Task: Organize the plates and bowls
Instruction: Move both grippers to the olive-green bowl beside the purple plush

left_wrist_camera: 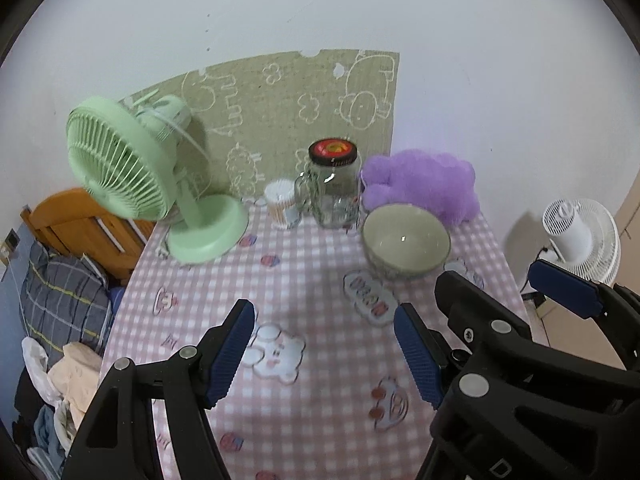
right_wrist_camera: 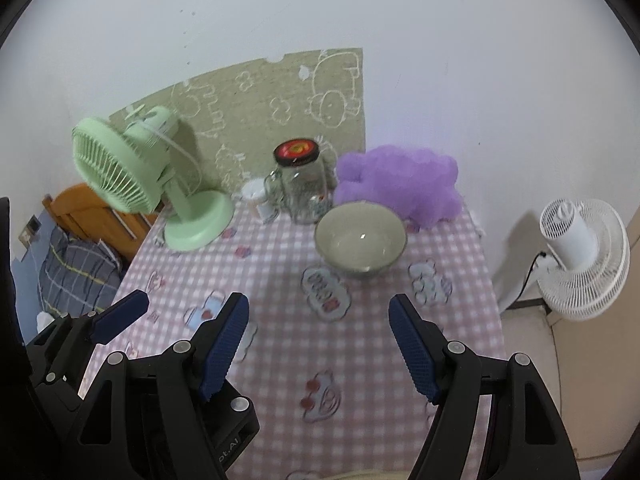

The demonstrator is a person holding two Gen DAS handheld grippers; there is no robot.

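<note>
A pale green bowl (left_wrist_camera: 405, 240) stands upright and empty on the pink checked tablecloth (left_wrist_camera: 312, 280) toward the far right; it also shows in the right wrist view (right_wrist_camera: 361, 239). My left gripper (left_wrist_camera: 325, 350) is open and empty, held above the table's near half, short of the bowl. My right gripper (right_wrist_camera: 318, 350) is open and empty, beside the left one on its right; its body shows in the left wrist view (left_wrist_camera: 516, 344). No plate is in view.
A green desk fan (left_wrist_camera: 132, 176) stands at the far left. A glass jar with a red lid (left_wrist_camera: 334, 184), a cup of cotton swabs (left_wrist_camera: 282, 204) and a purple plush toy (left_wrist_camera: 424, 184) line the wall. A white fan (right_wrist_camera: 580, 252) stands off the table's right side; bedding lies left.
</note>
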